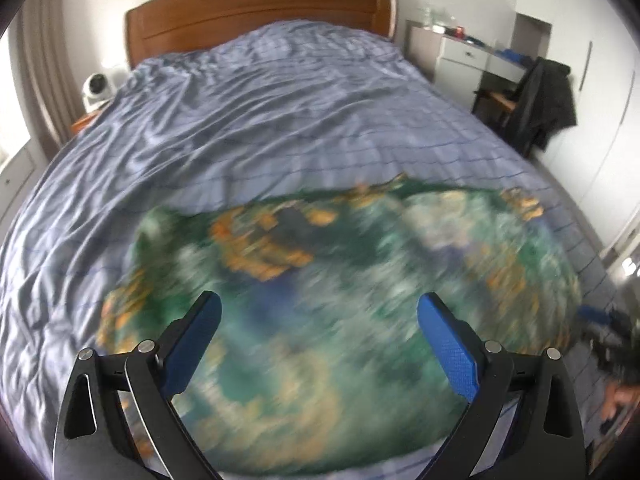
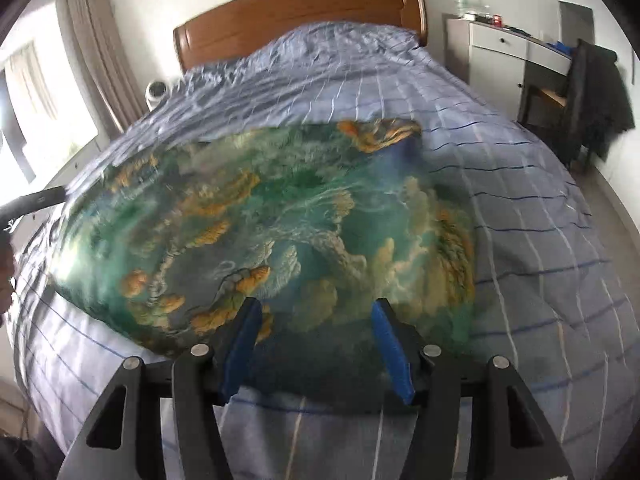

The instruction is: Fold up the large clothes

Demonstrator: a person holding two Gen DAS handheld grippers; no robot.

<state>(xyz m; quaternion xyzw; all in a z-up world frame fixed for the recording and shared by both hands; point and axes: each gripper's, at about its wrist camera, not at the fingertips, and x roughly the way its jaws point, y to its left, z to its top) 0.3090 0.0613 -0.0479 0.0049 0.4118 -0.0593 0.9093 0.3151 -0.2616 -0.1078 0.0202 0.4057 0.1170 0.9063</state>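
Your left tongs hang spread and empty over the patterned garment, which lies flat on the bed. Your right tongs are spread too, at its near edge. You seem between folds: next, pinch that near edge.

Both wrist cameras look from the bed's foot edge toward the headboard, close above the printed garment.
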